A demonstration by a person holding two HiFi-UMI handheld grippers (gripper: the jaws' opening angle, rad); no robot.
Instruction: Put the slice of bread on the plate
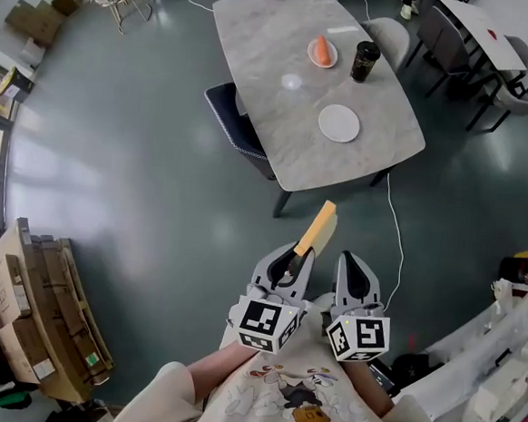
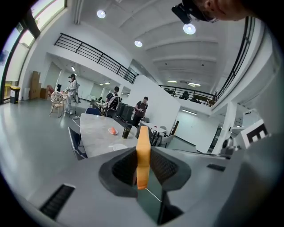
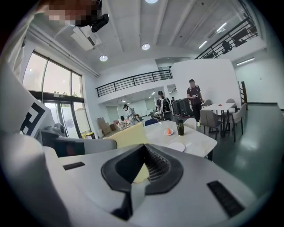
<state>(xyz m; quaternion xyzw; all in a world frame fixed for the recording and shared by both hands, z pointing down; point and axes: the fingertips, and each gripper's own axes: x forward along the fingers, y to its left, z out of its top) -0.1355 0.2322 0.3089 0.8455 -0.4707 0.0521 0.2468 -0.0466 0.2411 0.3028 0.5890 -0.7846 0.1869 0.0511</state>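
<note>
Grey-green floor [image 1: 140,168] lies open between the person and the desk [image 1: 297,135], whose rounded near end faces both tools. The left tool [image 1: 293,258] and right tool [image 1: 349,258] are held side by side at the chest, pointing slightly downward. The left tool clamps the slice of bread [image 1: 317,226] on edge. The right tool's jaws meet, empty. The plate [image 1: 339,123] sits near the desk's near edge, well apart.

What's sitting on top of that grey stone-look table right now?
An empty round white plate, a smaller plate holding something orange, and a tall dark cup. The cup's contents are not visible.
</note>
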